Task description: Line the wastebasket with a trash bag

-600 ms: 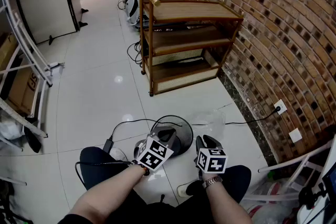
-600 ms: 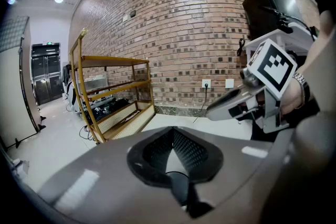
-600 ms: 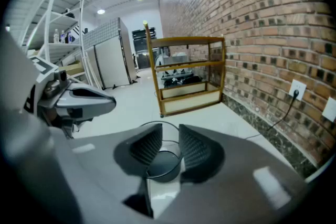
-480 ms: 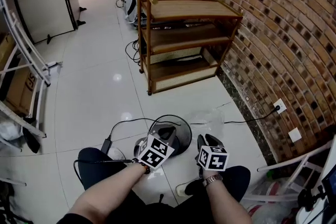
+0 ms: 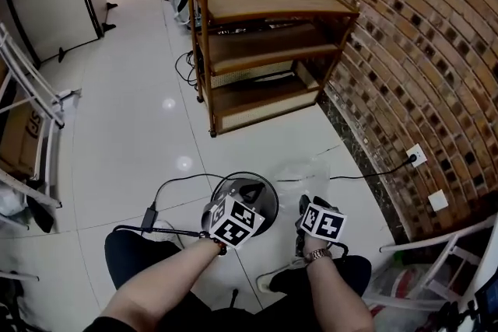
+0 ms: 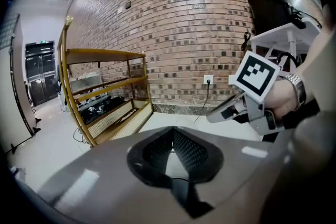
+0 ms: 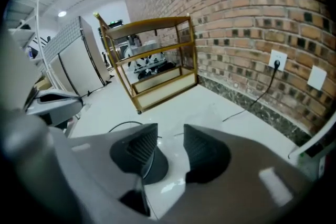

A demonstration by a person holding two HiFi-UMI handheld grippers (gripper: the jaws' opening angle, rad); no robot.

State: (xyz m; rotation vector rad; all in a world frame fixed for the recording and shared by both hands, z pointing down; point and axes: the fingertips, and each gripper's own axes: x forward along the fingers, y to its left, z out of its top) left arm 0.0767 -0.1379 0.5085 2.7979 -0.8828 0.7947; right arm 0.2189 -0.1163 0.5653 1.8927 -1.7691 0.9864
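Wastebasket [image 5: 263, 200], black and round, stands upright on the white tiled floor [image 5: 132, 128] directly in front of the seated person, with no liner visible on its rim. A crumpled clear plastic bag [image 5: 307, 176] lies flat on the floor just to the right of the basket, apart from both grippers. Left gripper [image 6: 170, 132]: jaws pressed together at the tips, nothing between them; in the head view it sits at the near left edge of the basket. Right gripper [image 7: 169, 128]: jaws parted, only floor and part of the basket between them, nothing grasped; it is held near the basket's right side, short of the bag. A black cable [image 5: 179, 183] runs across the floor left of the basket. A wooden shelf unit [image 5: 264, 50] stands further back against the brick wall [image 5: 420, 50], which carries a socket [image 5: 416, 155].
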